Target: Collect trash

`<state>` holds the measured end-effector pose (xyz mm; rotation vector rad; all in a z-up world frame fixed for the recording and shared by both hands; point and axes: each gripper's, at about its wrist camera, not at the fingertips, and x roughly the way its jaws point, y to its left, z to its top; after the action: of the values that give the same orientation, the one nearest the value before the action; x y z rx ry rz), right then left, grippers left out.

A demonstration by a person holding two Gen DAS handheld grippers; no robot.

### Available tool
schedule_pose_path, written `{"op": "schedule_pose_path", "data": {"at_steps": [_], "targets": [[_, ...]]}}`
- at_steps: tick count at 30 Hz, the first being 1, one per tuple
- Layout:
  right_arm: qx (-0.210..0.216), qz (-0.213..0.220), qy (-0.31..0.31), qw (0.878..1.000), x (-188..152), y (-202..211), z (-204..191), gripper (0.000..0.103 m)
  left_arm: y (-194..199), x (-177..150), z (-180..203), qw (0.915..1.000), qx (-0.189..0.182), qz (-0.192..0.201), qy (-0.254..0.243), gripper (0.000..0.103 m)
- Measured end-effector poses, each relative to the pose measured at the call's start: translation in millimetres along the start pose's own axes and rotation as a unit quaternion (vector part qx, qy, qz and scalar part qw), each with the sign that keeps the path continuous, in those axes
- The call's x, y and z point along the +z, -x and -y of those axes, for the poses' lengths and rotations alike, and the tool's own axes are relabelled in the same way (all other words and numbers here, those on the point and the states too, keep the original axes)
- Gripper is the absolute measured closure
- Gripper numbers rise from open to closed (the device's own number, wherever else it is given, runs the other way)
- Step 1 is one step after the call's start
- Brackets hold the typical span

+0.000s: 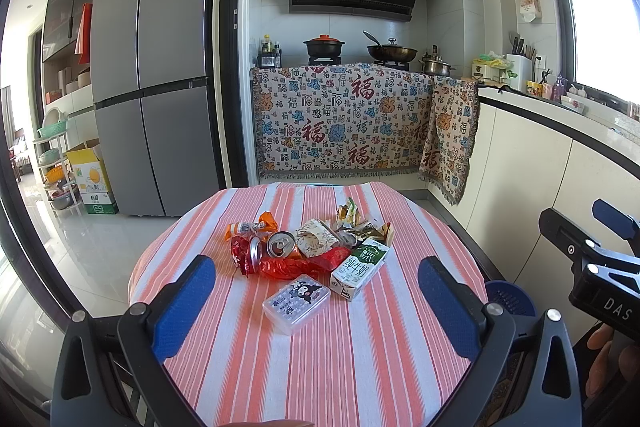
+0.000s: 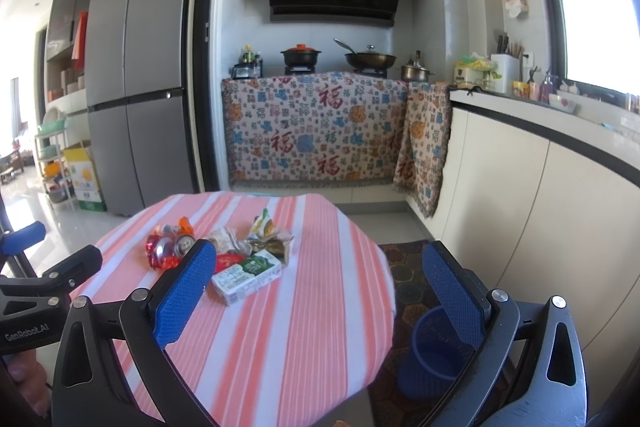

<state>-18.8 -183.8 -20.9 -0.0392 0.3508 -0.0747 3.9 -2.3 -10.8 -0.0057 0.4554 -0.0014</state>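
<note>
A pile of trash lies on the round table with the striped cloth [image 1: 320, 355]: a green and white milk carton [image 1: 360, 269], two crushed cans [image 1: 280, 243], red and orange wrappers [image 1: 296, 265], crumpled paper [image 1: 316, 237] and a clear plastic box [image 1: 297, 303]. My left gripper [image 1: 316, 307] is open and empty, just short of the box. My right gripper [image 2: 320, 295] is open and empty, over the table's right side; the milk carton [image 2: 246, 275] lies beside its left finger. A blue waste basket [image 2: 434, 351] stands on the floor right of the table.
The other gripper shows at the right edge of the left wrist view [image 1: 592, 259]. A cloth-draped stove counter [image 1: 344, 119] stands behind the table, a grey fridge [image 1: 152, 75] at the left, a white counter [image 2: 560, 163] along the right. A patterned rug [image 2: 408, 275] lies under the basket.
</note>
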Motion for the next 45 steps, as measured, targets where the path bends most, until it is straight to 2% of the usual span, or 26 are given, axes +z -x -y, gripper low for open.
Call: {"op": "schedule_pose_path", "data": {"at_steps": [14, 25, 32, 37, 40, 42, 45], "targets": [[0.000, -0.001, -0.001, 1.000, -1, -1, 1, 0.000, -1, -2, 0, 1.0000, 0.000, -0.003, -0.002, 0.000], [-0.001, -0.018, -0.001, 1.000, -10, -12, 0, 0.000, -18, -13, -18, 0.9996, 0.005, -0.028, 0.009, 0.000], [-0.005, -0.034, -0.001, 0.999, -11, -24, 0, 0.000, -54, -37, -35, 0.9973, -0.039, -0.059, -0.018, 0.000], [-0.002, -0.052, 0.005, 0.999, -17, -36, -2, 0.000, -102, -66, -41, 0.9901, -0.063, -0.101, -0.073, 0.000], [0.001, -0.067, 0.007, 0.998, -23, -44, -3, 0.000, -131, -76, -54, 0.9867, -0.070, -0.128, -0.072, 0.000], [0.001, -0.077, 0.008, 0.997, -27, -51, -4, 0.000, -147, -78, -66, 0.9846, -0.087, -0.138, -0.062, 0.000], [0.003, -0.095, 0.007, 0.995, -33, -62, -3, 0.000, -167, -78, -73, 0.9795, -0.121, -0.143, -0.074, 0.000]]}}
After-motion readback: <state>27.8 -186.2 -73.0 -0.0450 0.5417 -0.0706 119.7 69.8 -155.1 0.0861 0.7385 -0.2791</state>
